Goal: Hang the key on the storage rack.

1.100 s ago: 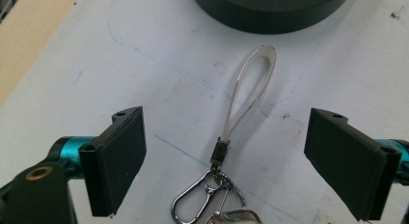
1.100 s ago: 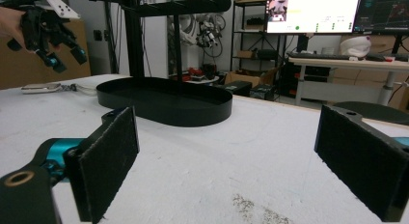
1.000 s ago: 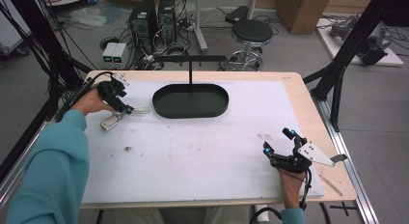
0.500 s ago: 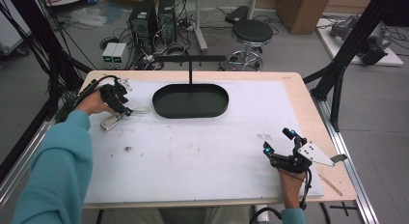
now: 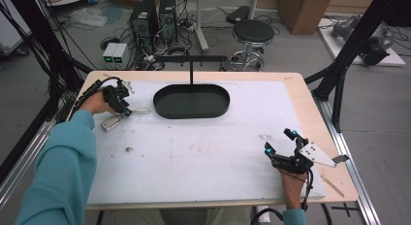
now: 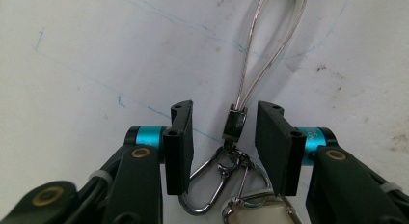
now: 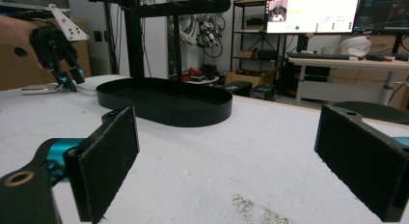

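A key ring lies at the table's left: a steel wire loop [image 6: 270,45] joined by a small black ferrule [image 6: 235,123] to a metal clip [image 6: 205,185] and a beige tag [image 6: 255,212]. In the high view the loop [image 5: 141,110] and the tag [image 5: 111,122] lie just left of the tray. My left gripper [image 6: 224,132] is open, one jaw on each side of the ferrule with a gap on both sides. From above it [image 5: 126,110] points down at the ring. My right gripper [image 5: 278,141] stands open near the front right with nothing between its jaws [image 7: 231,161].
A black oval tray [image 5: 191,116] sits at the table's far middle, with a black T-shaped stand [image 5: 191,72] rising behind it. The tray's wall [image 7: 164,110] lies ahead of the right gripper. A white mat [image 5: 203,152] covers the table. A stool and computer boxes stand beyond the far edge.
The left gripper has dipped slightly toward the key ring. The right gripper has not moved.
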Tool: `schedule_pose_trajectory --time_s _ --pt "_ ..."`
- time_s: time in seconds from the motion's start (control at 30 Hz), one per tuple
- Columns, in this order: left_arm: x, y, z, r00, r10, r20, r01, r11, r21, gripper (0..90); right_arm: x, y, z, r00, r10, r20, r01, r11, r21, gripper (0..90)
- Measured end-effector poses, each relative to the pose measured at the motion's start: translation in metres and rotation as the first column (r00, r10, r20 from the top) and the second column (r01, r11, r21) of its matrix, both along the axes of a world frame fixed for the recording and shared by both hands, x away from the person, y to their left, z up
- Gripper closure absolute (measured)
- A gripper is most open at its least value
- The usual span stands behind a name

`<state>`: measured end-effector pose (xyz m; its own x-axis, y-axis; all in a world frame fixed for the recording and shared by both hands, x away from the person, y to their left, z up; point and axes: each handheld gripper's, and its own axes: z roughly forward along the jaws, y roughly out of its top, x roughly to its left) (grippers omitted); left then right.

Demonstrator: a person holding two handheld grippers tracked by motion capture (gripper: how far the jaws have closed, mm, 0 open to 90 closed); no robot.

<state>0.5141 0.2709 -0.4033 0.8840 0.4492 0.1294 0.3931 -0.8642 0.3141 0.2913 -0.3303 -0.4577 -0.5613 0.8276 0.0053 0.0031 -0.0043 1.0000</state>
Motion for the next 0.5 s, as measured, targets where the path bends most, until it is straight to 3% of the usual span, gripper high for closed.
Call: schedule_pose_trajectory --time_s 0.37,0.5 --pt "0.0019 -0.004 -0.0015 0.9996 -0.021 -0.018 0.021 0.9996 0.017 65.8 -0.0002 0.0 0.0001 1.0 0.0 -0.004 0.0 1.0 0.001 7.8" --pt "0.002 -0.004 -0.0013 0.9992 -0.035 -0.02 0.035 0.9992 0.018 72.1 0.0002 -0.0002 0.0001 1.0 0.0 -0.003 0.0 1.0 0.0 7.8"
